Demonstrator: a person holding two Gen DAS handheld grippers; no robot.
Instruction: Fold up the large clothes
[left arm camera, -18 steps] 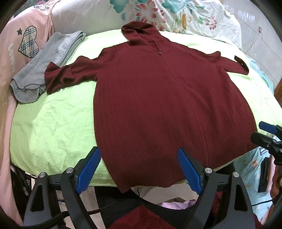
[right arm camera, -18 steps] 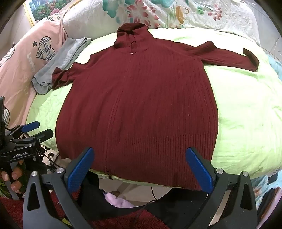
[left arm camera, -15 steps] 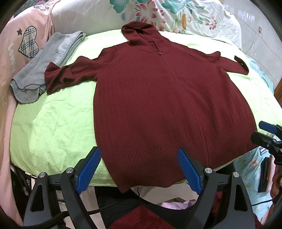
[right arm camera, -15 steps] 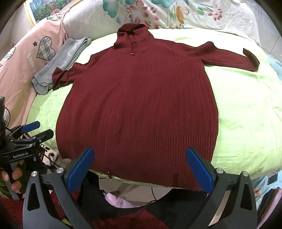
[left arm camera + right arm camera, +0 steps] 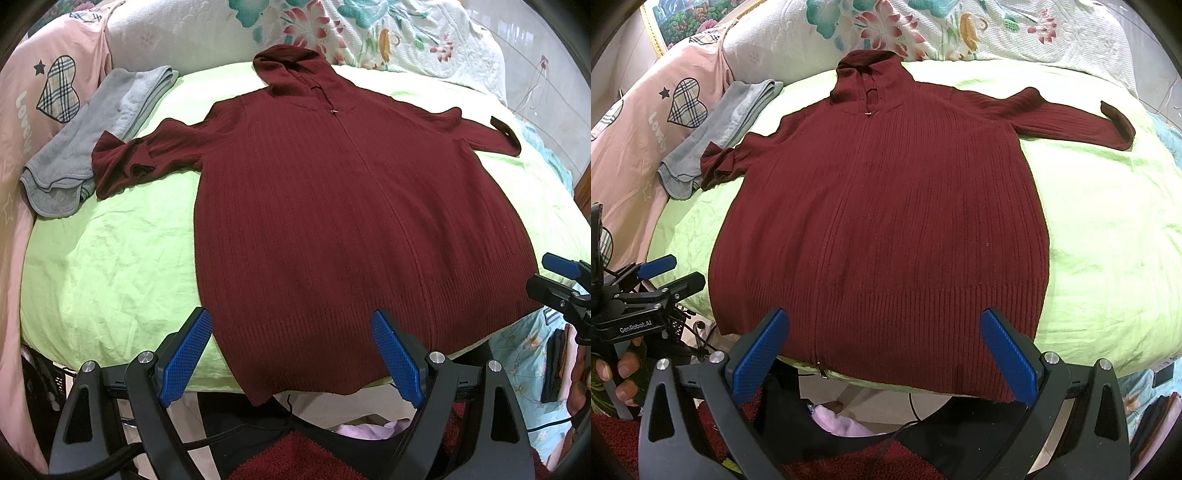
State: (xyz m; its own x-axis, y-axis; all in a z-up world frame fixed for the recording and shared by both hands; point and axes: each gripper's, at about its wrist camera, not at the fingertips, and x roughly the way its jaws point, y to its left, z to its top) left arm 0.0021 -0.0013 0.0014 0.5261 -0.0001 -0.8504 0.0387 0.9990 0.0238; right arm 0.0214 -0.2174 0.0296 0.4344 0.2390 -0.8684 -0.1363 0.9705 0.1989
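Note:
A dark red ribbed knit zip sweater (image 5: 351,221) (image 5: 886,221) lies spread flat, front up, on a lime-green sheet (image 5: 110,258) (image 5: 1108,229), sleeves out to both sides and hem hanging over the near edge. My left gripper (image 5: 291,354) hovers open above the hem's left part, nothing between its blue pads (image 5: 184,354). My right gripper (image 5: 886,354) hovers open above the hem's right part, its pads (image 5: 1008,354) apart and empty. Each gripper shows at the edge of the other's view: the right gripper (image 5: 561,280), the left gripper (image 5: 653,280).
A folded grey garment (image 5: 92,140) (image 5: 720,133) lies by the left sleeve cuff. A pink pillow with a plaid heart (image 5: 55,92) (image 5: 665,110) and a floral quilt (image 5: 369,33) (image 5: 923,29) border the far side. A hand (image 5: 620,373) holds the left gripper. Cables and clothes lie below the near edge.

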